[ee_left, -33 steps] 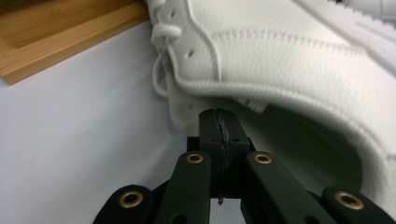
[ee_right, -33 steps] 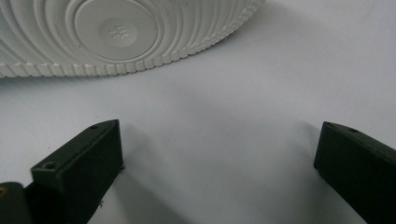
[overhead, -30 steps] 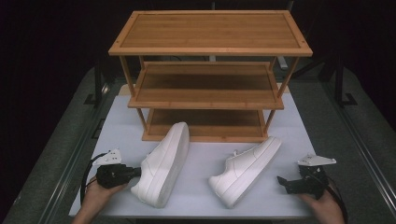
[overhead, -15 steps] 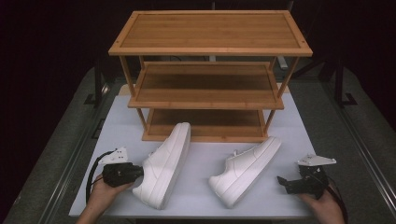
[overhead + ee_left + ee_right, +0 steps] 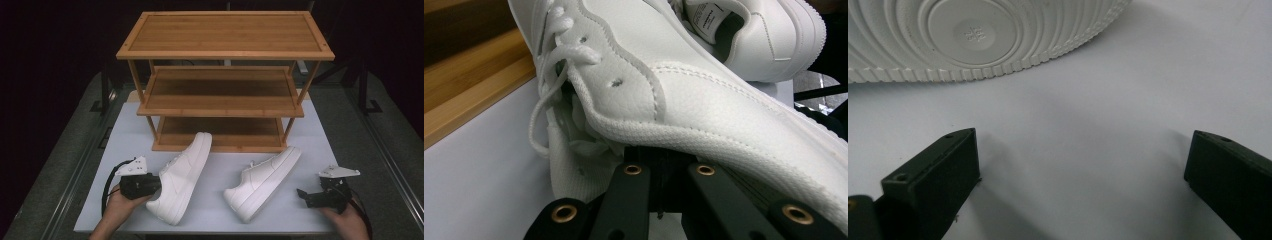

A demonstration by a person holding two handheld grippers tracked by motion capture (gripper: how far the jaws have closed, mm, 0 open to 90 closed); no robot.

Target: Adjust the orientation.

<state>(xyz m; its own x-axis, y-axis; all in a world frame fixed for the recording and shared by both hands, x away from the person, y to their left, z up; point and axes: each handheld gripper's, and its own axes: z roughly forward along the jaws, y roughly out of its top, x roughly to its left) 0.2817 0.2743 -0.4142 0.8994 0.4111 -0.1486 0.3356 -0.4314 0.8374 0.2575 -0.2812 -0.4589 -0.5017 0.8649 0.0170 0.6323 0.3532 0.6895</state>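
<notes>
Since the earlier frame, the left gripper (image 5: 156, 184) had carried the left sneaker (image 5: 183, 177) toward the bamboo shoe rack (image 5: 225, 107), jaws clamped on its collar. Right gripper (image 5: 302, 193) gaped empty beside the other sneaker (image 5: 262, 182). Next (probably): shelve it, toe first.

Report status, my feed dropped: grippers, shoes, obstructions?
Left gripper shut on left shoe's collar. Right gripper open beside right shoe. Rack shelves free.
</notes>
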